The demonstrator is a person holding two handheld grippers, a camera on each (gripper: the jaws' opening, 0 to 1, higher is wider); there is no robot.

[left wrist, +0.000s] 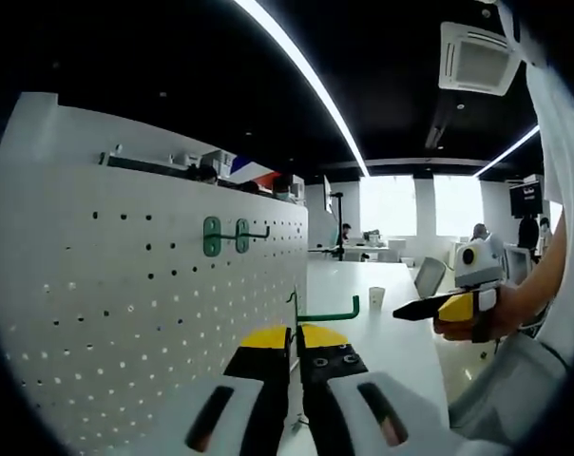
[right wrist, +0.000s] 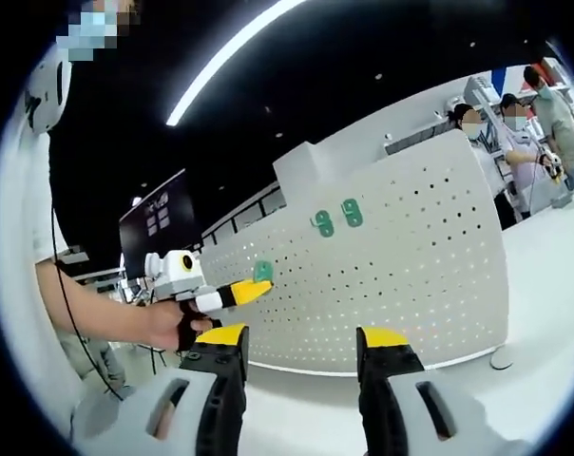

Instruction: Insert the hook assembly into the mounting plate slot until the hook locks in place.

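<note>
The left gripper [left wrist: 295, 353] had its fingers closed on a green hook assembly [left wrist: 327, 312], held just beside the white pegboard [left wrist: 125, 285]. Thin and stiff, it looked light, best pinched at its backplate. The right gripper [right wrist: 300, 351] hung open above the white tabletop [right wrist: 544, 275] in a bright office.

In the left gripper view, the green hook [left wrist: 327, 313] has its lower end hidden between the closed jaws of the left tool [left wrist: 295, 340]. The pegboard [left wrist: 125, 285] runs out of the picture at left and bottom. The two green plates [left wrist: 226, 236] are too small to show their slots. In the right gripper view, the green piece [right wrist: 262, 272] at the left tool's tip is too small to identify, and the round object [right wrist: 501, 359] on the surface [right wrist: 544, 285] is unclear.
</note>
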